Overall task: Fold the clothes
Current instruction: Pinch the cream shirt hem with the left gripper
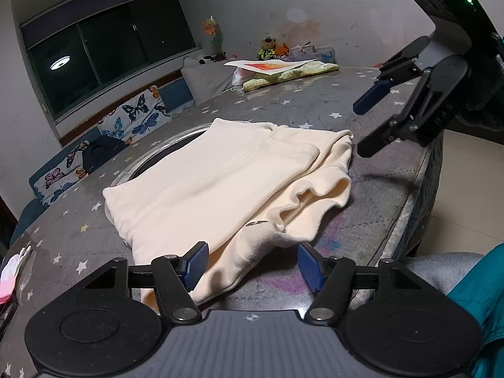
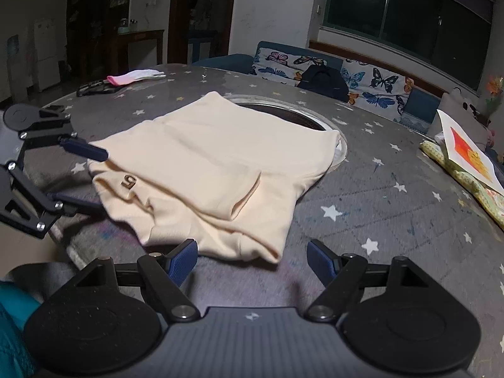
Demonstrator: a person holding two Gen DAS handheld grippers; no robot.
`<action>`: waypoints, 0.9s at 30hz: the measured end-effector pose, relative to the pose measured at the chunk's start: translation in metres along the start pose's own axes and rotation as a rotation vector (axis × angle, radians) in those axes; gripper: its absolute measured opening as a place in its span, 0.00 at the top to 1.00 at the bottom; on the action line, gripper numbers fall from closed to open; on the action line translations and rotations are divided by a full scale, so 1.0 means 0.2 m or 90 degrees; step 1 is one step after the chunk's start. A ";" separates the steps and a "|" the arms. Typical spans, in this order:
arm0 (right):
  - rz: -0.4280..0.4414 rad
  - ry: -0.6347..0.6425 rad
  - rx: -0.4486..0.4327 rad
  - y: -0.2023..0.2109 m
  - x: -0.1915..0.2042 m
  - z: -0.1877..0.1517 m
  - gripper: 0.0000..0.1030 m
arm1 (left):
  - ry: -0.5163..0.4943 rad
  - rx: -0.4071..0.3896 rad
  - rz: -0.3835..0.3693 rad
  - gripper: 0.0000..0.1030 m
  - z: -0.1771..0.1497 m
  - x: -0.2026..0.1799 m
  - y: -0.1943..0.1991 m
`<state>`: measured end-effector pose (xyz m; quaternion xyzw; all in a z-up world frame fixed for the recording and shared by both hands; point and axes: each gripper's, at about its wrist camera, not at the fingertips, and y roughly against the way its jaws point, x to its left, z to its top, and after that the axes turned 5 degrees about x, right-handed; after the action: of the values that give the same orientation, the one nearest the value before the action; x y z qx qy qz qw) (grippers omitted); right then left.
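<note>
A cream garment lies folded into a rough rectangle on the round grey star-print table; it also shows in the right wrist view, with a small dark logo near its left edge. My left gripper is open and empty, just short of the garment's near corner. It also shows in the right wrist view, open beside the garment's left edge. My right gripper is open and empty, just short of the near hem. It also shows in the left wrist view, hovering open right of the garment.
A round metal-rimmed recess in the table lies partly under the garment. Pink and white gloves lie at the far left, a picture on a yellow-green cloth at the right. A butterfly-print sofa with a black bag stands behind.
</note>
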<state>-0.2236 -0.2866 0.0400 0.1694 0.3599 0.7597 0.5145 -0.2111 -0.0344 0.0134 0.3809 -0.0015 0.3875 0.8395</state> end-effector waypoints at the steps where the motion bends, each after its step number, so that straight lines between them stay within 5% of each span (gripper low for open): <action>1: 0.001 0.002 0.001 0.00 0.00 -0.01 0.24 | -0.002 -0.001 0.001 0.37 0.00 0.00 0.00; 7: 0.004 0.029 0.004 0.02 0.04 -0.04 0.24 | -0.010 -0.005 -0.001 0.56 0.00 -0.01 -0.01; 12: 0.003 0.062 -0.001 0.02 0.10 -0.05 0.24 | 0.012 -0.029 -0.012 0.82 0.03 0.01 0.01; 27: 0.022 0.172 -0.046 -0.11 0.26 0.03 0.47 | 0.092 -0.036 -0.046 0.84 0.15 0.18 -0.05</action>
<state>-0.2269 -0.2331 0.0219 0.0530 0.3956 0.7968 0.4536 -0.1717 -0.0345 0.0393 0.3280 0.0619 0.3829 0.8614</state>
